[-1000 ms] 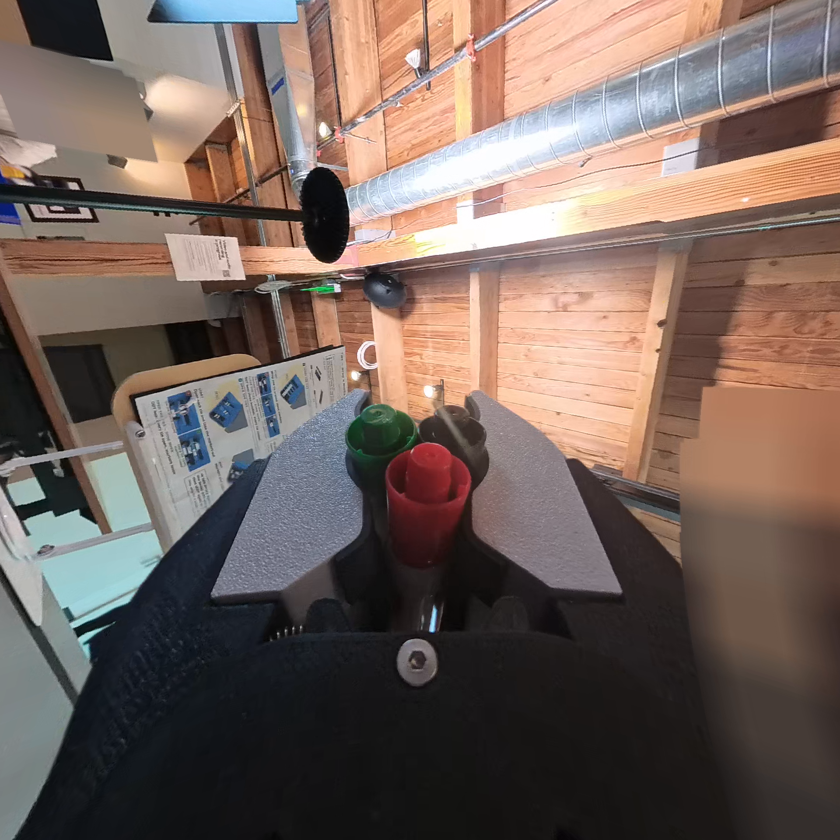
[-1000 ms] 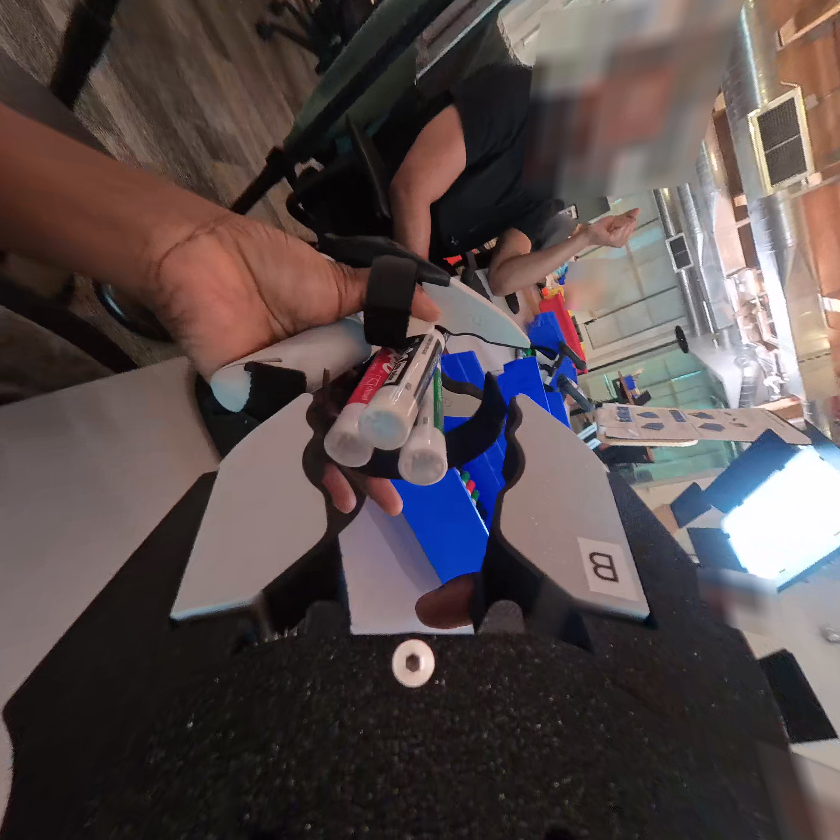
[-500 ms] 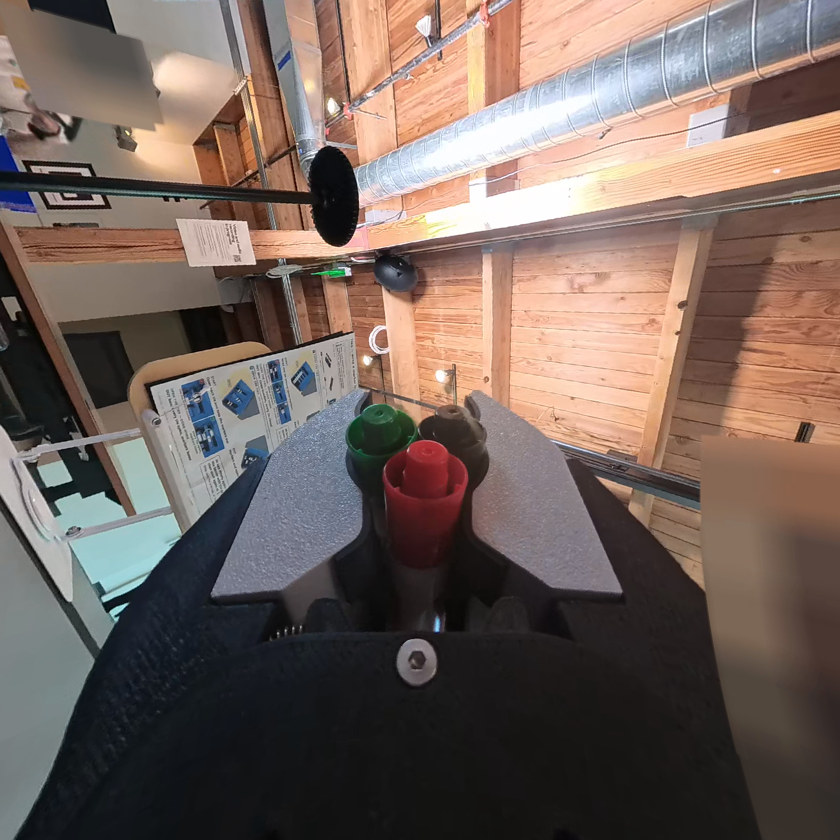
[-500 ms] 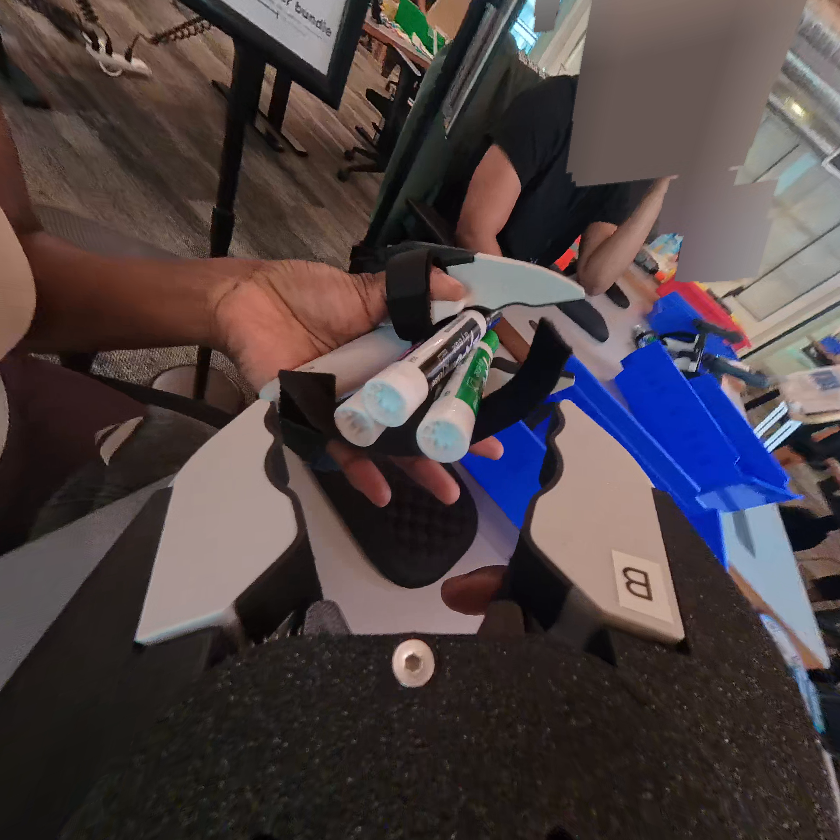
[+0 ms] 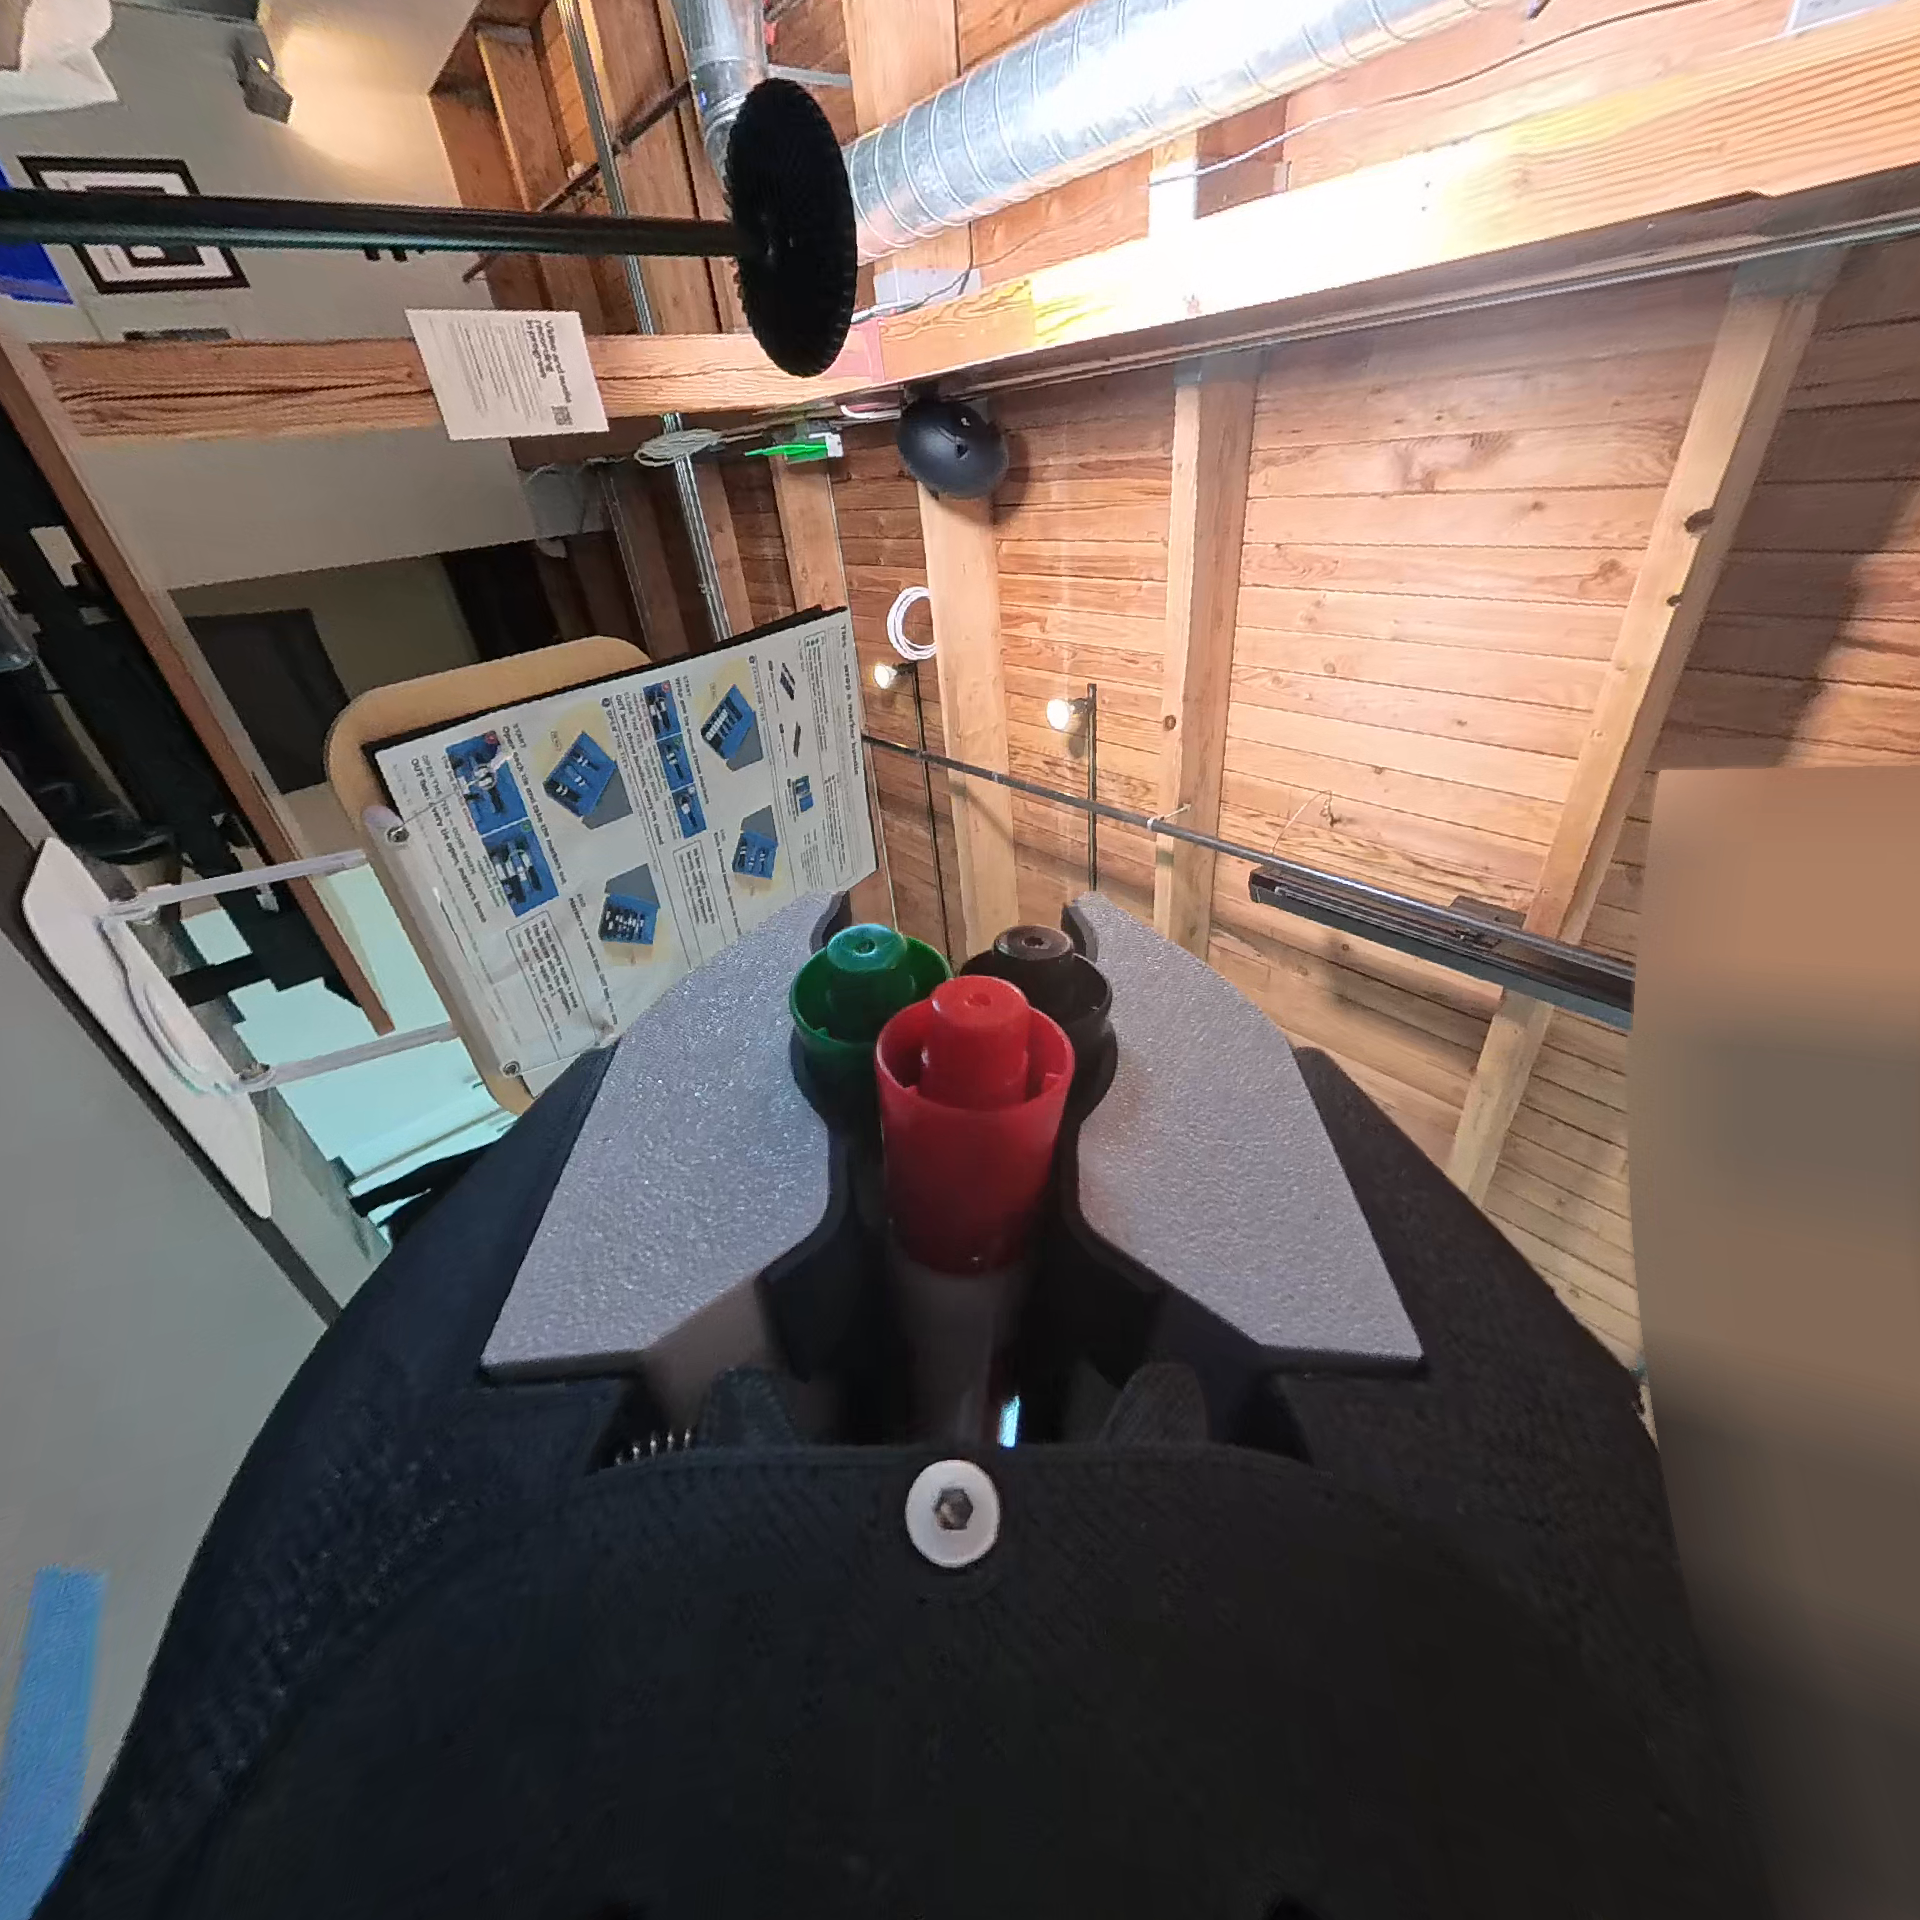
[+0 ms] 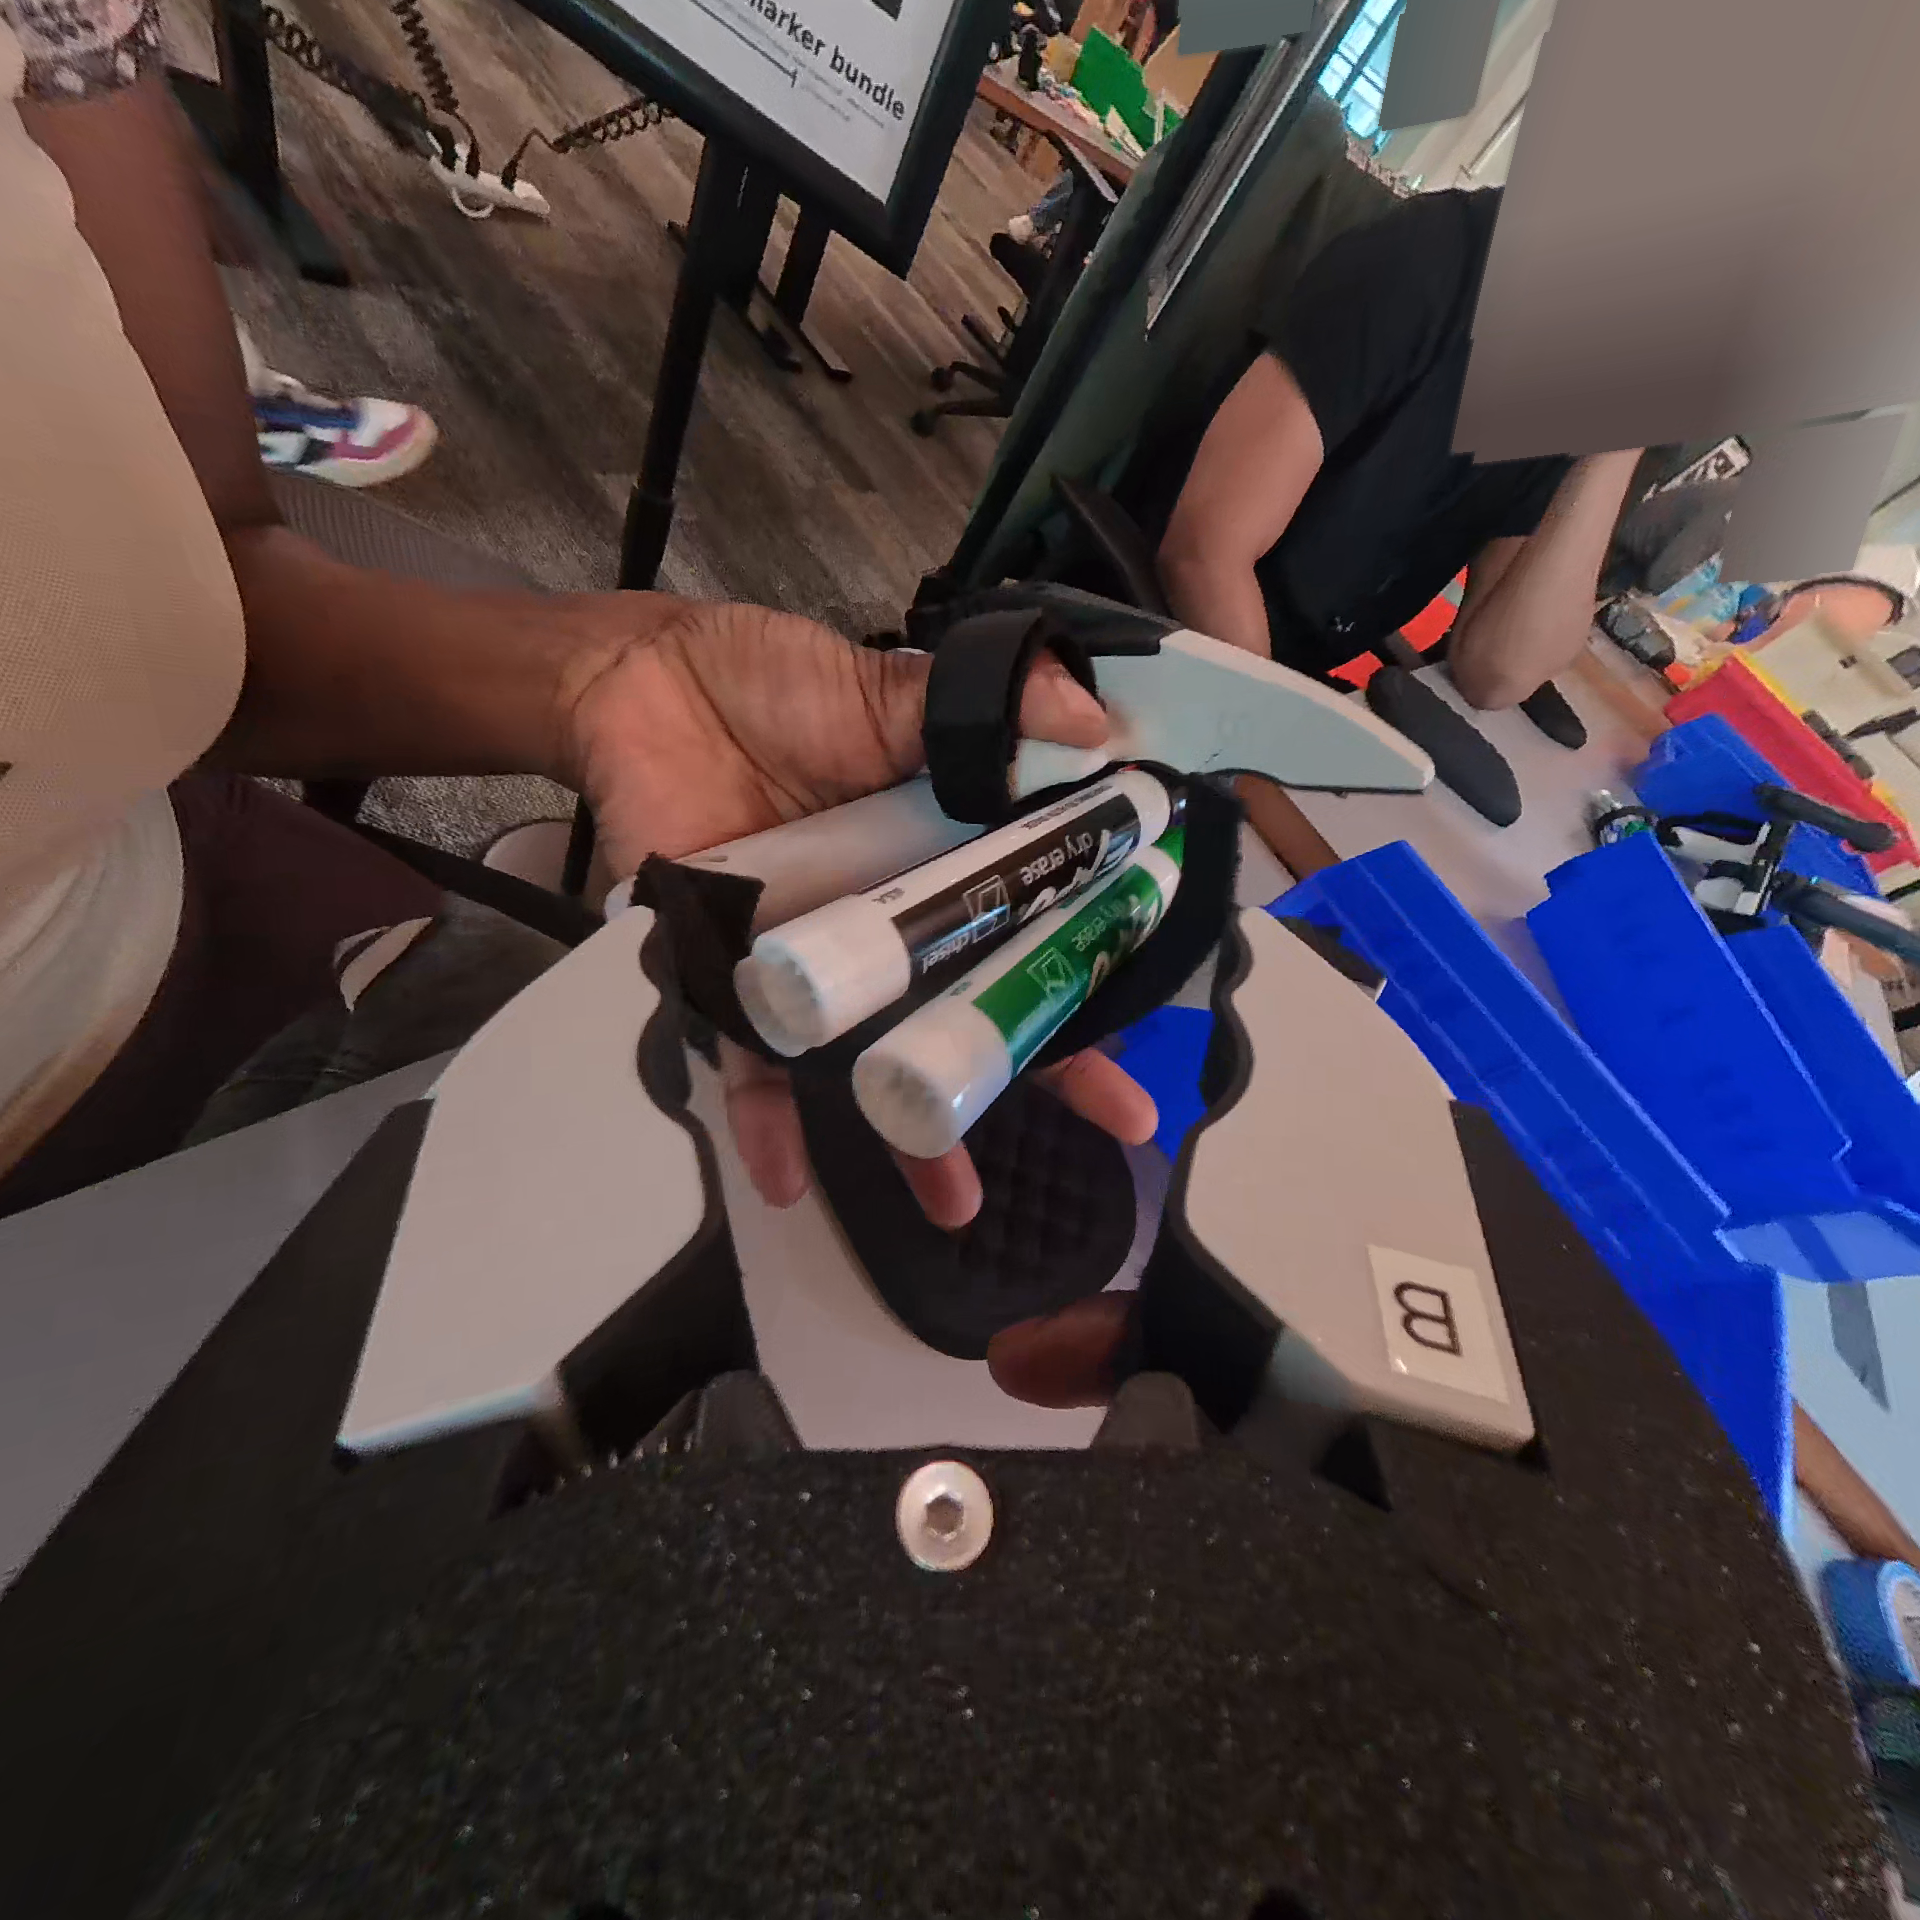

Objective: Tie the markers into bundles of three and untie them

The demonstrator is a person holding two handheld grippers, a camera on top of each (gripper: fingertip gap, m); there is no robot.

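**A:** Start with the left wrist view. What's the risk?

**B:** The left gripper (image 5: 954,1023) is closed on three markers (image 5: 961,1049), pointing up toward the ceiling. The green cap (image 5: 858,992) sits against the left finger (image 5: 717,1132), the black cap (image 5: 1039,987) against the right one, and the red cap (image 5: 971,1101) rides in front of both, nearer the camera. I'd judge the red one the weak point: neither finger clearly bears on it, so it could slide out lengthwise if the grip eases or the bundle gets tugged.

**A:** And how do they look?

**B:** Capped ends forward, packed as a tight triangle between the jaws, caps roughly level. Their barrels are hidden below.

**A:** Now the right wrist view.

**B:** The right gripper (image 6: 951,997) stands open, its pads pressing on nothing. Just ahead of its tips are the white butt ends of the markers, black-labelled barrel (image 6: 935,914) above, green-labelled (image 6: 1039,987) below. A black strap (image 6: 1205,935) loops around them, with a loose end (image 6: 696,914) by the left fingertip.

**A:** So what might fail?

**B:** Closing could catch a barrel rather than the strap, or pull the strap off the ends. The third marker I can't make out here. The person's left hand (image 6: 748,717) is close, and fingertips lie between the jaws.
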